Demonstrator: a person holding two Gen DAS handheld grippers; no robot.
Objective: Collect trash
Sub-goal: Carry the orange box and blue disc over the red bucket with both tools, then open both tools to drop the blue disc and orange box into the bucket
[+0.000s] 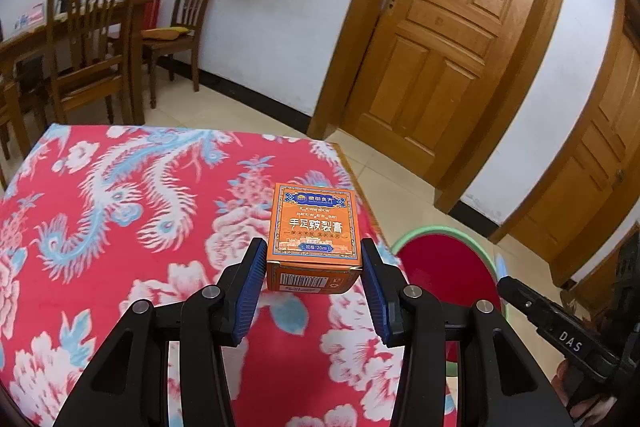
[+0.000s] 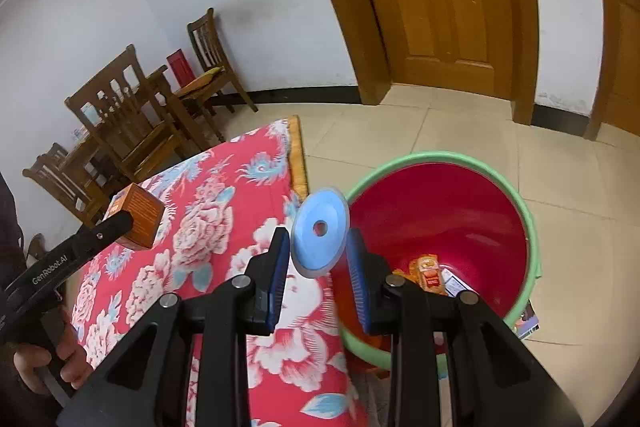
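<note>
Small orange cardboard box (image 1: pixel 314 239), printed face up, long axis pointing fwd away from the tongs, clamped btwn left gripper (image 1: pixel 315 263) pads above the red floral tablecloth (image 1: pixel 120 211). Right gripper (image 2: pixel 318 247) nearly closed, pinching flat light-blue plastic disc (image 2: pixel 320 229) on edge; red bucket w/ green rim (image 2: pixel 460 159) just right of it.

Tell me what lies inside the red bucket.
In the red bucket, orange packets and a white-blue box lie at the bottom. The right claw covers the rest.

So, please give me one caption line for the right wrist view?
Right gripper holds a blue disc near the red bucket; left gripper carries an orange box.
</note>
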